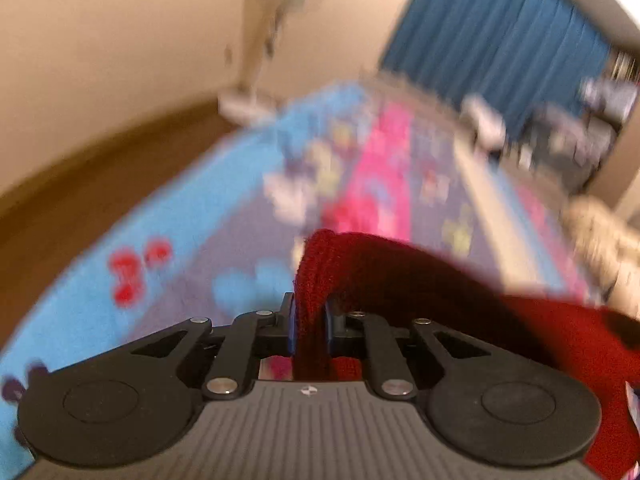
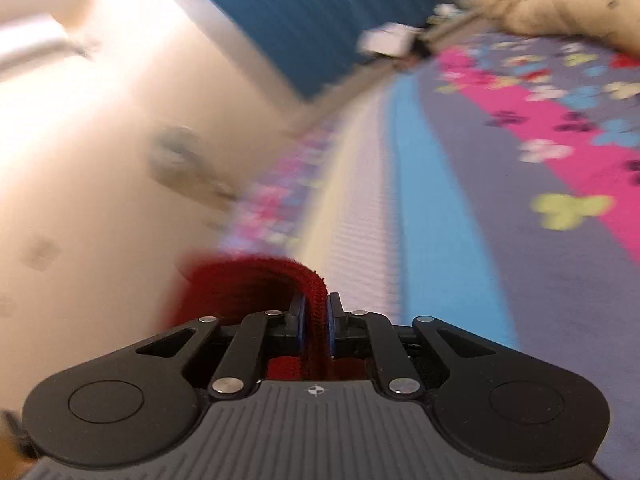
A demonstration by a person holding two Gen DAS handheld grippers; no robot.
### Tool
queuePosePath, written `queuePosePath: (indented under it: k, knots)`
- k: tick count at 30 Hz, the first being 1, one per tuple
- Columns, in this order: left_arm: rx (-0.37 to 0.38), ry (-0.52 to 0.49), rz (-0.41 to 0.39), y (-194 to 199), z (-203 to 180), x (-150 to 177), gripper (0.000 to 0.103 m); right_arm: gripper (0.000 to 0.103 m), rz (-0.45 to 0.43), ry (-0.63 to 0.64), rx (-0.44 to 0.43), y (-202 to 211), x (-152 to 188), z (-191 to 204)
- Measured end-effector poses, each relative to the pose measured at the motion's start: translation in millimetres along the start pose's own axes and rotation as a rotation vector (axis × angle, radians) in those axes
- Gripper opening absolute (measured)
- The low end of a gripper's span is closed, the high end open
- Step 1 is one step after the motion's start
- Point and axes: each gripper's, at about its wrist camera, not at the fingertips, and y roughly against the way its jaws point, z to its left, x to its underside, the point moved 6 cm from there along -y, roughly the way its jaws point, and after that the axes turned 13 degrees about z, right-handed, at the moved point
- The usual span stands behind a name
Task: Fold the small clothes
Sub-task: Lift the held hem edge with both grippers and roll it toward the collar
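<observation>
A dark red knitted garment (image 1: 400, 280) is pinched in my left gripper (image 1: 310, 320), which is shut on a folded edge of it; the cloth drapes away to the right, above the bed. My right gripper (image 2: 316, 320) is shut on another edge of the same red garment (image 2: 248, 284), which bulges to the left of the jaws. Both views are blurred by motion. The rest of the garment is hidden.
A bed cover (image 1: 240, 184) with blue, purple and pink bands and butterfly prints lies below; it also shows in the right wrist view (image 2: 520, 200). A cream pillow (image 2: 560, 4) lies at the far end. Blue curtains (image 1: 500, 32) and beige walls (image 1: 120, 40) stand behind.
</observation>
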Motion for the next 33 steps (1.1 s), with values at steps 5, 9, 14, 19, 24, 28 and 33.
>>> queuePosePath:
  k: [5, 9, 14, 19, 24, 28, 33]
  knots:
    - [-0.025, -0.043, -0.006, -1.6, -7.8, 0.2, 0.014, 0.011, 0.107, -0.030, 0.091, -20.5, 13.4, -10.9]
    - [-0.002, -0.038, -0.081, 11.1, -6.8, -8.7, 0.014, 0.011, 0.026, -0.021, 0.030, -3.5, 2.3, 2.3]
    - [-0.017, -0.027, -0.007, 11.9, -11.8, -2.5, 0.028, 0.015, 0.099, -0.028, 0.112, -10.1, 16.3, -2.8]
    - [-0.026, 0.003, 0.043, 42.4, -4.9, 10.1, 0.041, 0.036, 0.095, 0.005, 0.152, 28.1, 30.8, 5.4]
    - [0.022, -0.007, 0.121, 85.3, -13.4, 41.6, 0.054, 0.046, 0.110, -0.075, 0.076, 69.0, 47.8, 8.6]
    - [0.030, -0.022, 0.181, 106.7, -15.7, 85.6, 0.068, 0.054, 0.130, -0.137, 0.047, 88.3, 71.5, 9.1]
    - [0.086, 0.067, 0.274, 106.6, -0.1, 126.2, 0.066, 0.059, 0.166, -0.145, 0.094, 84.9, 110.6, 0.2]
